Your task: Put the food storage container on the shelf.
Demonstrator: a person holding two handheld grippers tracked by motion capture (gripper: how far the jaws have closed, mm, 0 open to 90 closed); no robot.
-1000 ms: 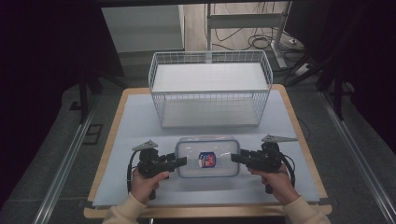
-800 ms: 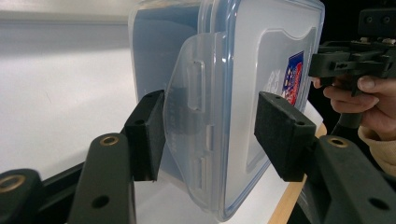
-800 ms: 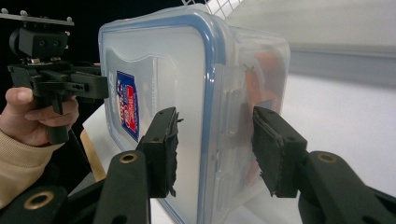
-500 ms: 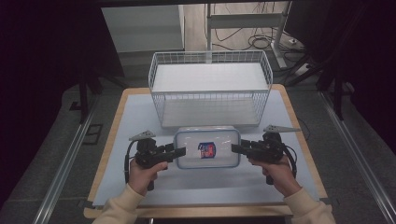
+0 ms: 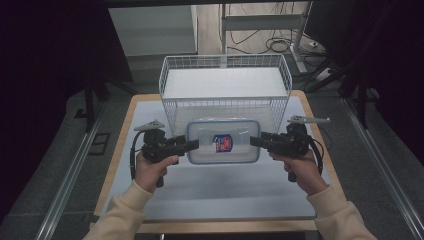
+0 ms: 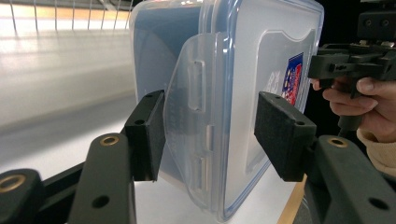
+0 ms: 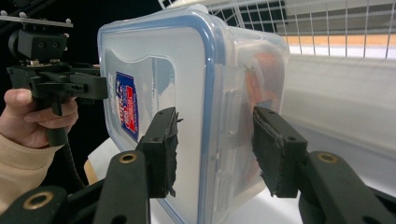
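Our left gripper (image 5: 192, 145) has its fingers (image 6: 147, 135) clenched on one short end of the food container (image 5: 223, 141), the black foam-faced pads set across the hinged latch flap there; our right gripper (image 5: 256, 140) grasps the opposite short end the same way, its worn, frayed pads (image 7: 164, 149) bearing on lid and base. The container is a rounded rectangular box of cloudy translucent plastic with a blue-rimmed clip-on lid and a red-and-blue label (image 5: 223, 143) on the lid. We hold it flat and lid up above the bench (image 5: 215, 192), its long axis running from one gripper to the other across us, just in front of the wire basket (image 5: 226, 87). That basket is white coated mesh, rectangular and open-topped, standing at the far side of the pale bench top with its wooden edge. Through the container's wall in the right gripper view we make out something orange-pink, too blurred to name. In both gripper views the box's lower edge is cut off.
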